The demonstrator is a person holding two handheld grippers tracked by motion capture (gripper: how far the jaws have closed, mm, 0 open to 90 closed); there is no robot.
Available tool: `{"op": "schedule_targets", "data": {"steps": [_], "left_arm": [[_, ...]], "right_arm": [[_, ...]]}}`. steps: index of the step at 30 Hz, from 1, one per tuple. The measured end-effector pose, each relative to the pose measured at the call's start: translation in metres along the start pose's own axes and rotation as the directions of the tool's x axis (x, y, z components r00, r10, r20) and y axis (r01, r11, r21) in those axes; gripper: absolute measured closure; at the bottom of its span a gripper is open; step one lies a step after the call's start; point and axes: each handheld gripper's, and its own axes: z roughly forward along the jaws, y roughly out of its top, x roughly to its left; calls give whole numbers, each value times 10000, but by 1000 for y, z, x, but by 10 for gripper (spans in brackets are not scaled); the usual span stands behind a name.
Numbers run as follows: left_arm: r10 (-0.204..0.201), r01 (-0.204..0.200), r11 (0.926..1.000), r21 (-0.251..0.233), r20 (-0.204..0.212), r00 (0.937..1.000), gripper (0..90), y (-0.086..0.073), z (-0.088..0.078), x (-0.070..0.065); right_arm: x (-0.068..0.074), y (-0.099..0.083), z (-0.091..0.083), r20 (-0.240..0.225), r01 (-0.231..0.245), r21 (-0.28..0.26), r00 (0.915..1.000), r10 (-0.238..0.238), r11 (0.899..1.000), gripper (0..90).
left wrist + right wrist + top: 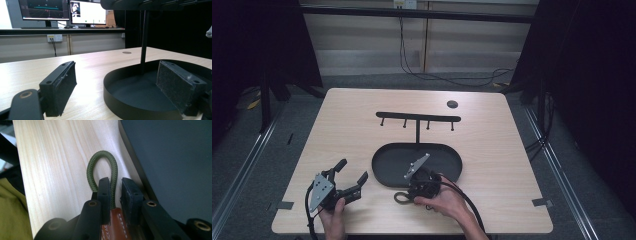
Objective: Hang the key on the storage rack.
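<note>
right gripper view: my right gripper [115,186] is clamped on the green cord loop [102,165] with its brown leather tab [113,225], on the table [57,162] beside the black tray [172,157]. left gripper [353,176] spread wide, holding nothing.

there was one tabletop [362,110]. two tongs were on it, the left tongs [353,178] and the right tongs [409,196], each held in one hand: a left hand [333,220] and a right hand [447,202]. one black oval tray [452,162] lay just beyond the right tongs, with one upright post [417,131] rising from it and one crossbar [418,117] carrying four small pegs. one green cord loop [100,167] sat at the right tongs, joined to one brown leather tab [115,225]. one dark round disc [452,104] lay well beyond both tongs. two monitors stood far beyond the left tongs, one [45,10] beside the other [87,12].
</note>
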Motion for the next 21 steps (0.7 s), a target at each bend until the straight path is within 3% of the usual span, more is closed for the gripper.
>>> {"op": "schedule_targets", "data": {"steps": [4, 8, 11, 21], "left_arm": [[-6, 6, 10000, -21, 2, 10000, 159, 0, 0, 0], [48, -48, 10000, 31, 11, 10000, 159, 0, -1, 1], [-17, 17, 10000, -25, -1, 10000, 158, 0, 0, 0], [-12, 12, 10000, 12, 39, 10000, 158, 0, 0, 0]], "right_arm": [[4, 5, 2, 85, 277, 393, 9996, -280, 9988, 780], [11, 9, 4, 470, 613, 770, 9968, -651, 9951, 795], [14, 14, 5, 627, 1074, 1231, 9913, -1157, 9866, 825], [16, 30, 9, 401, 1327, 2381, 9884, -1462, 9621, 856]]}}
